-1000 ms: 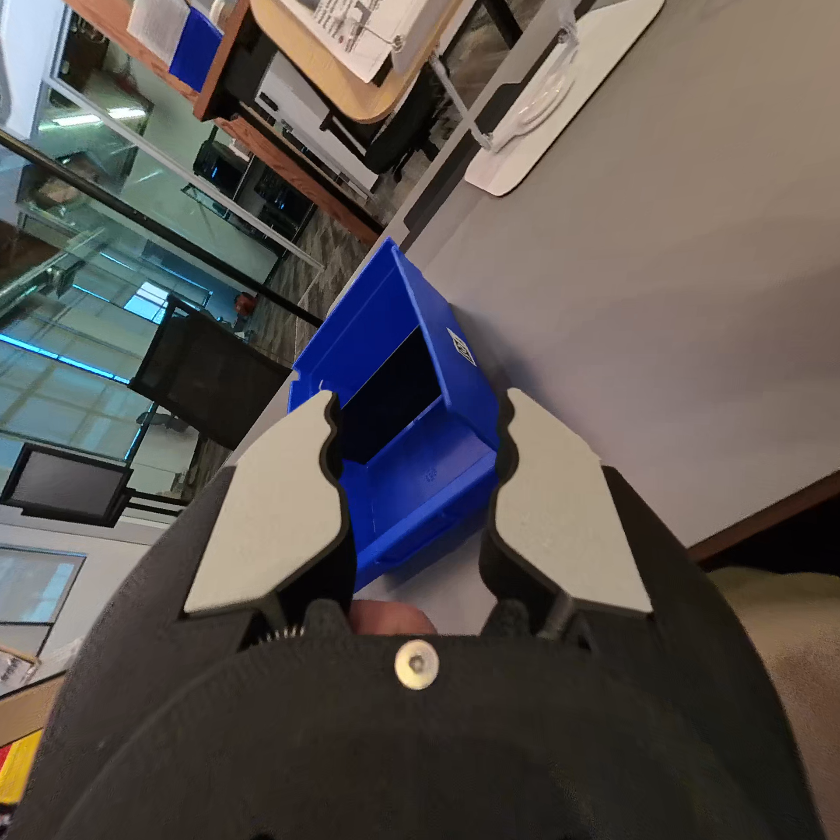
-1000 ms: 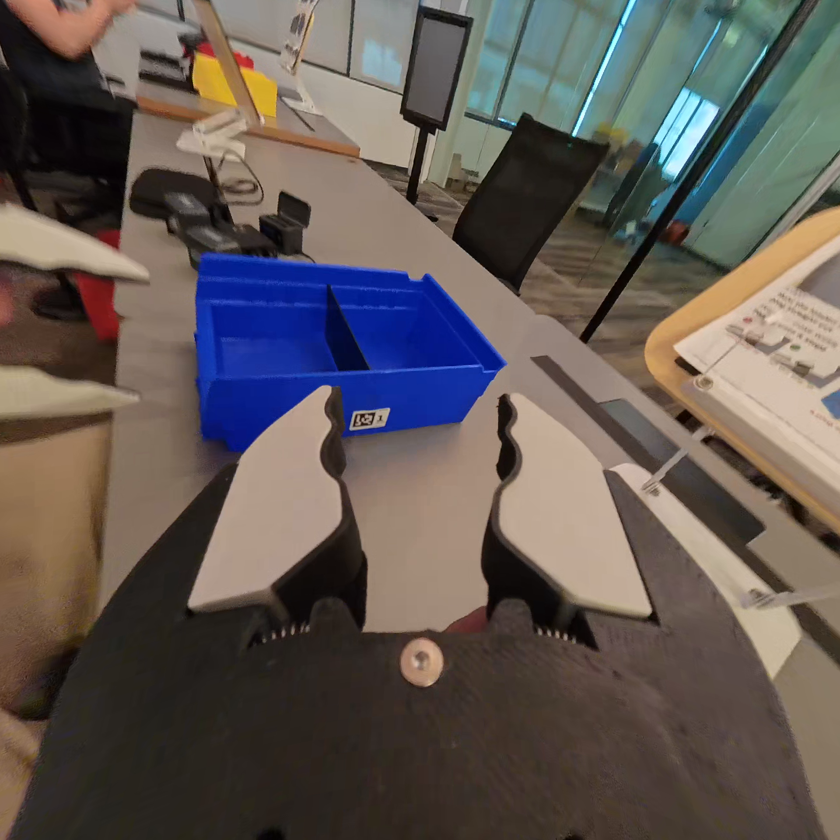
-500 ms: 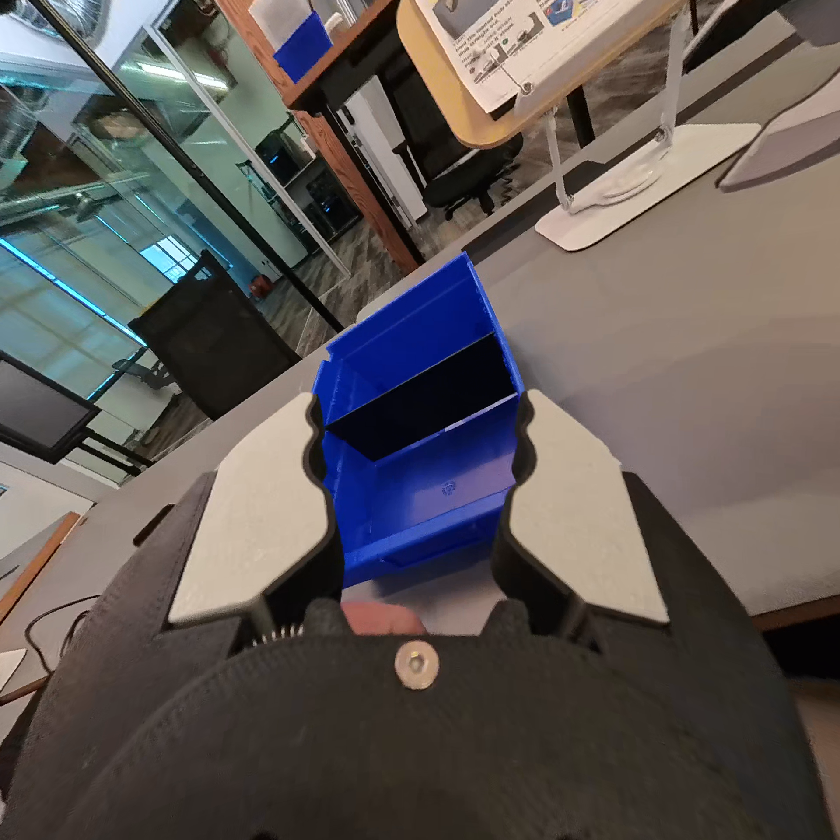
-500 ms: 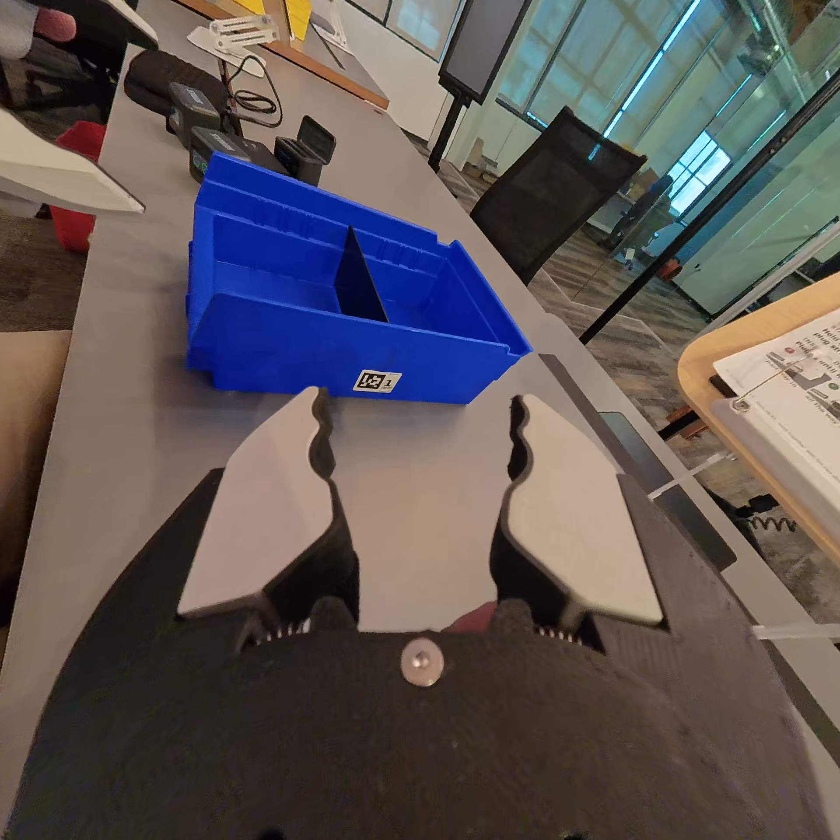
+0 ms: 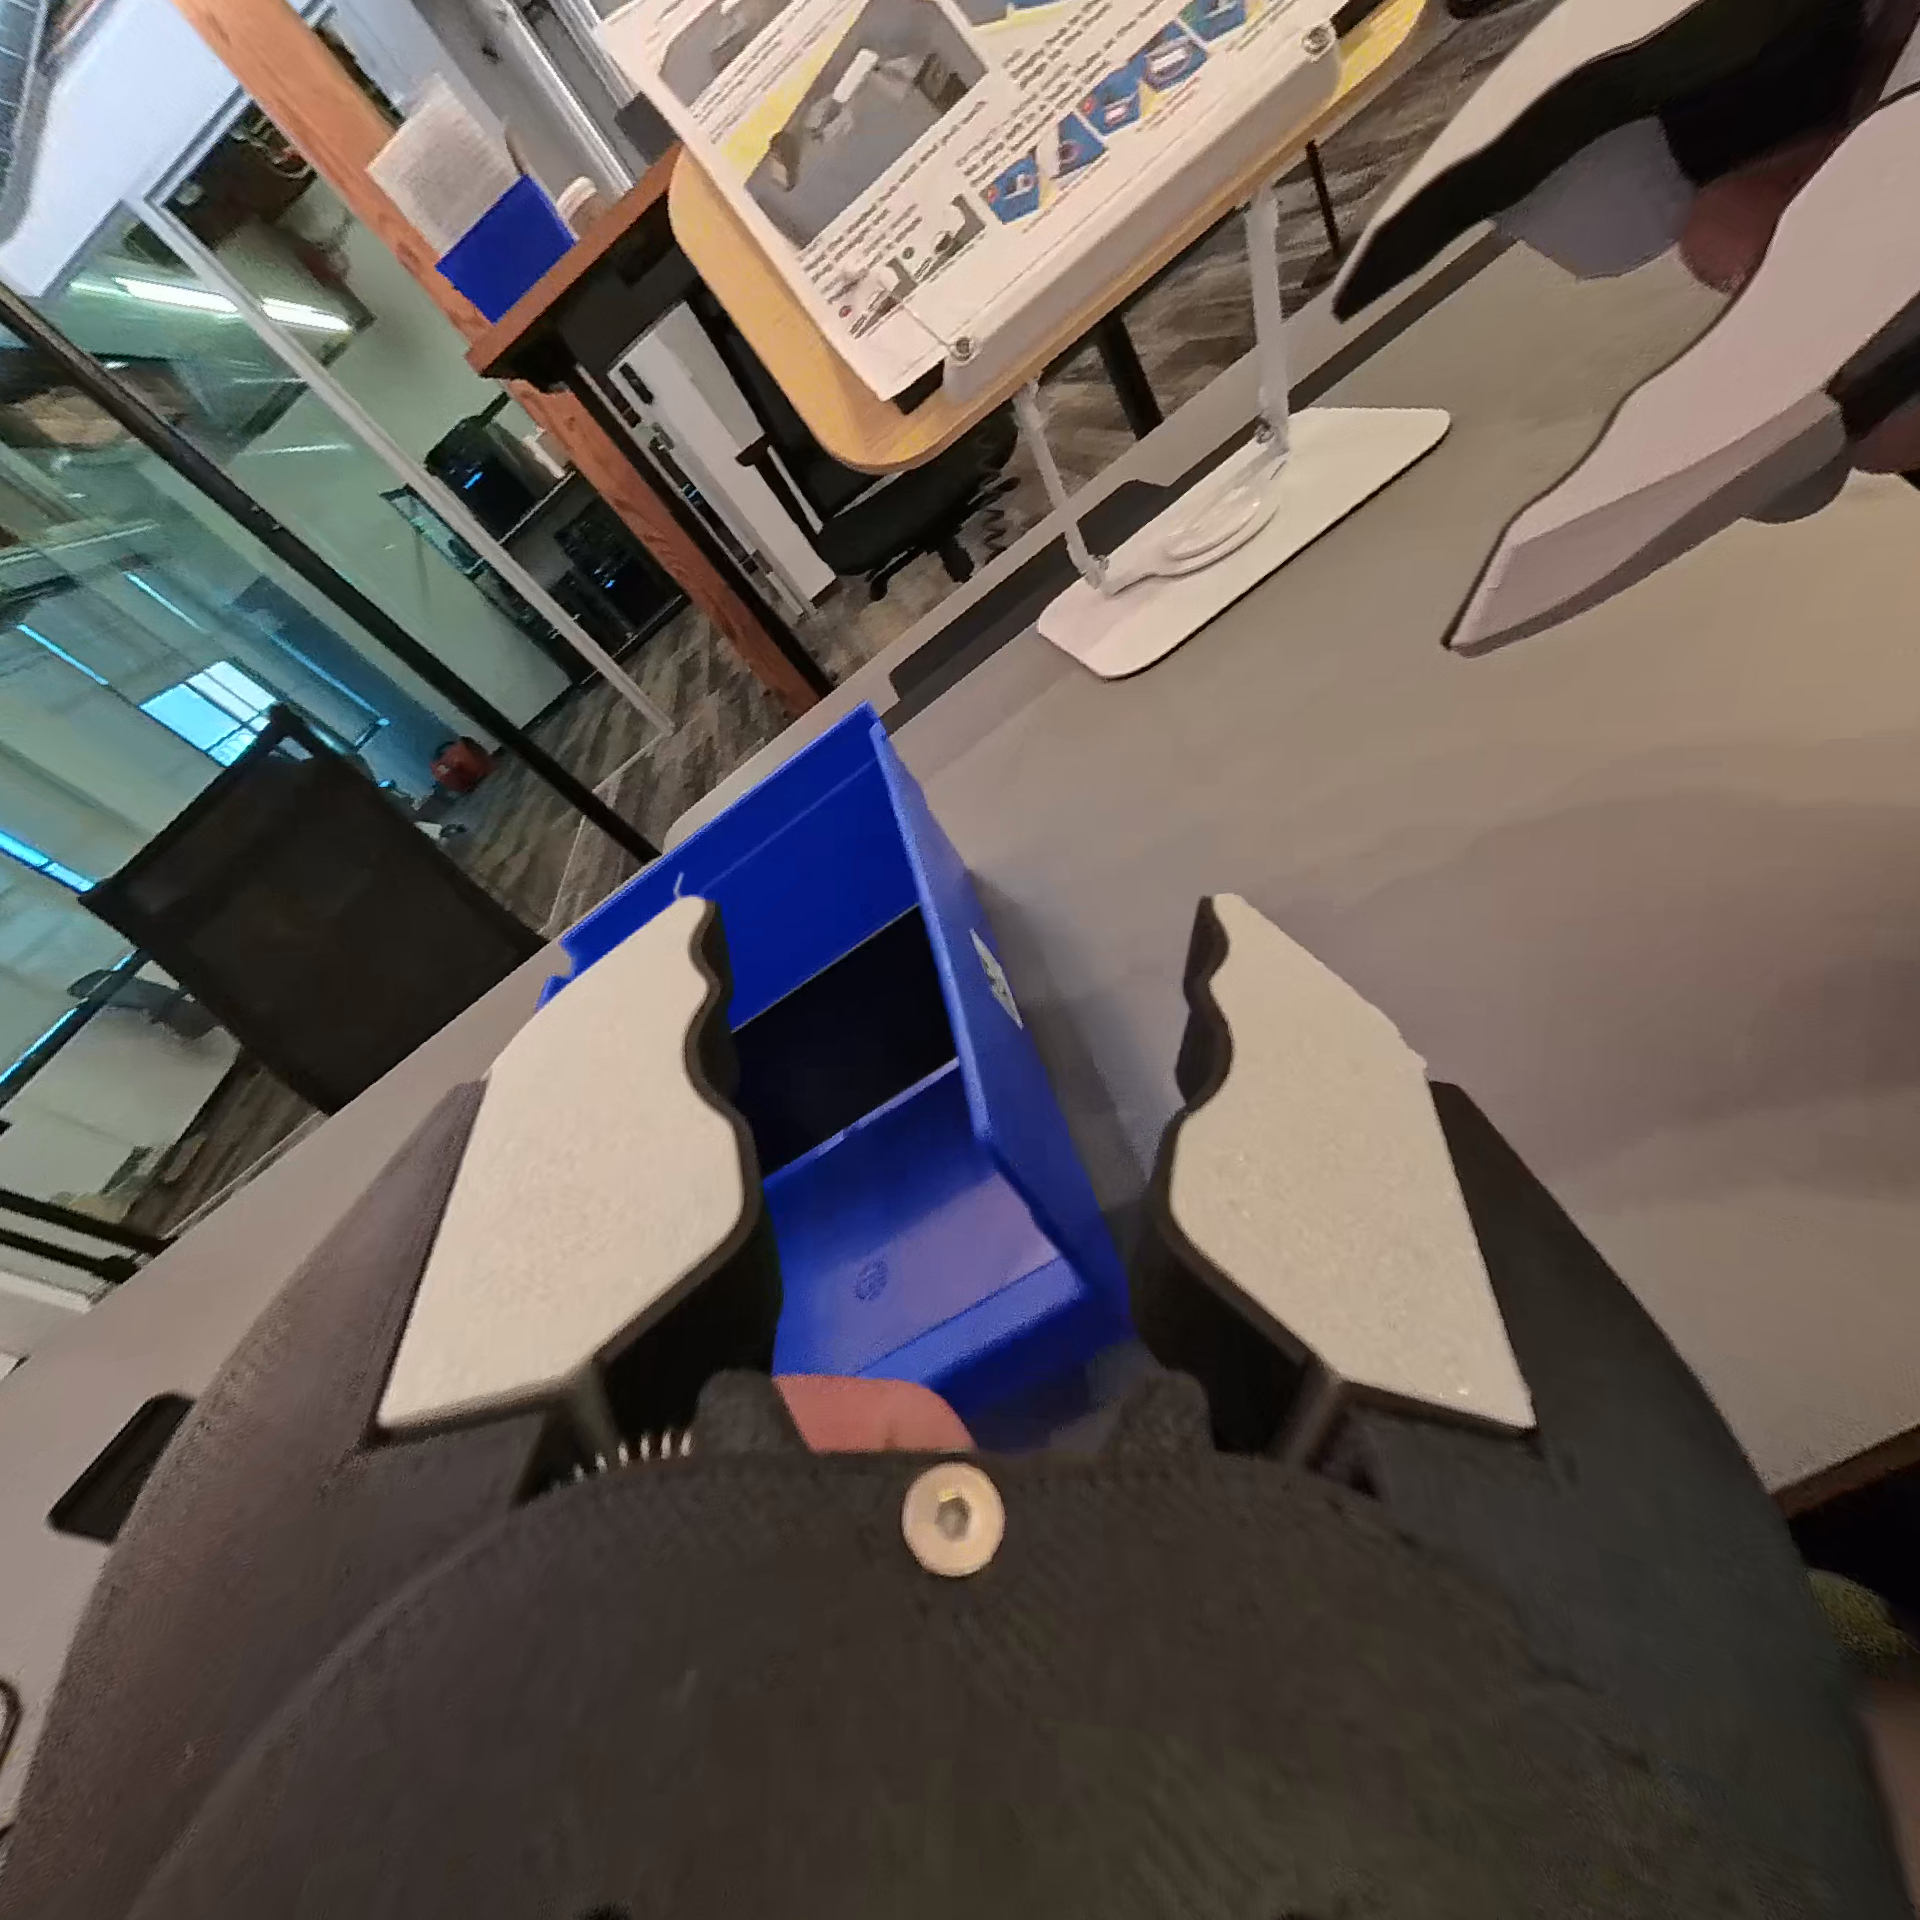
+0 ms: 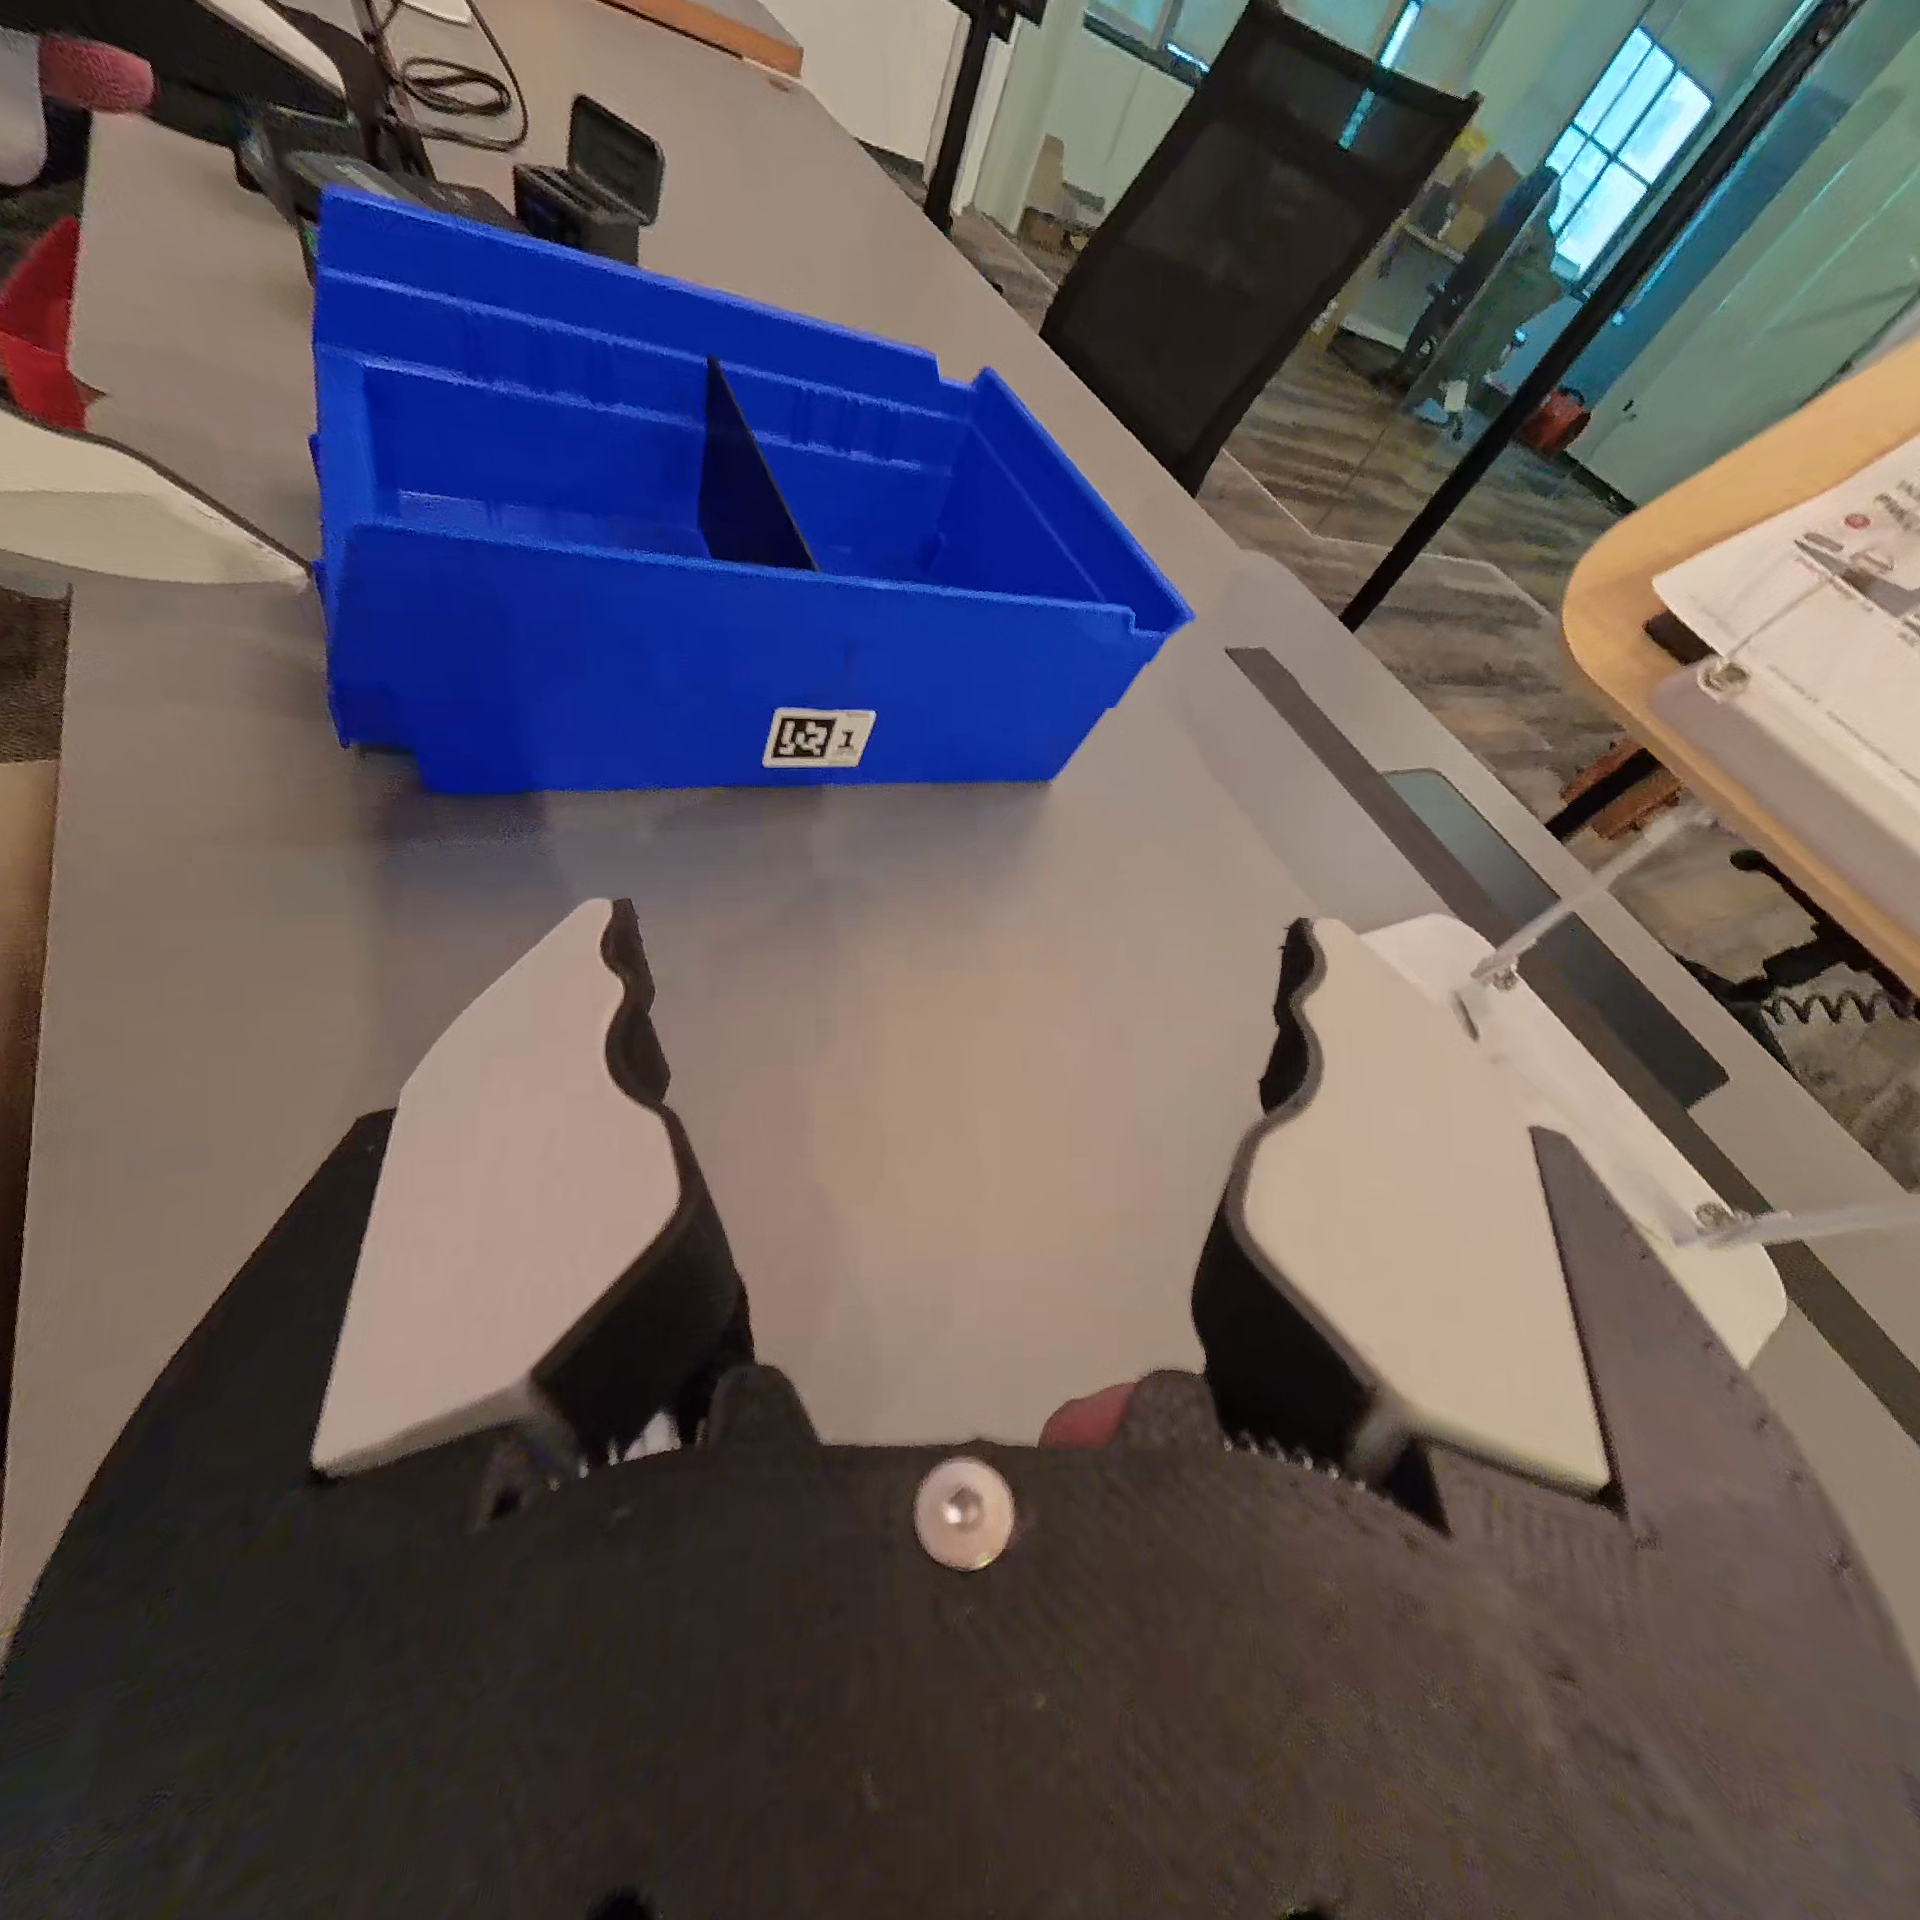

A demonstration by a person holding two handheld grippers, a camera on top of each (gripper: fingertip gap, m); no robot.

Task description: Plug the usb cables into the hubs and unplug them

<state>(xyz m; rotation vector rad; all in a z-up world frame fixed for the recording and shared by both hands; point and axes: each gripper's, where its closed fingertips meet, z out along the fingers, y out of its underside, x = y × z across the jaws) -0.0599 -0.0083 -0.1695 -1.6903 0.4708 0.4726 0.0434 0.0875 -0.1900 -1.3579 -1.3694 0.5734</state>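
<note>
A blue bin [image 6: 727,644] with a black divider [image 6: 753,488] stands on the grey table [image 6: 935,1091]; both compartments look empty. No USB cable or hub shows clearly. My right gripper [image 6: 956,925] is wide open and empty, above the bare table short of the bin's labelled side. My left gripper [image 5: 956,914] is open and empty, at the bin's [image 5: 914,1226] short end, looking along it. The right gripper's fingers [image 5: 1662,499] show at the left view's upper right. A finger of the left gripper [image 6: 125,520] shows at the right view's left edge.
A white stand base [image 5: 1247,530] with a tilted instruction board [image 5: 987,156] sits at the table's far edge; it also shows in the right wrist view [image 6: 1558,1091]. Black devices [image 6: 592,177] and cables lie behind the bin. A black chair [image 6: 1226,229] stands beyond the table.
My right gripper has opened wider and tilted down toward the table. My left gripper has swung and levelled out, so the right gripper's fingers now show in its view.
</note>
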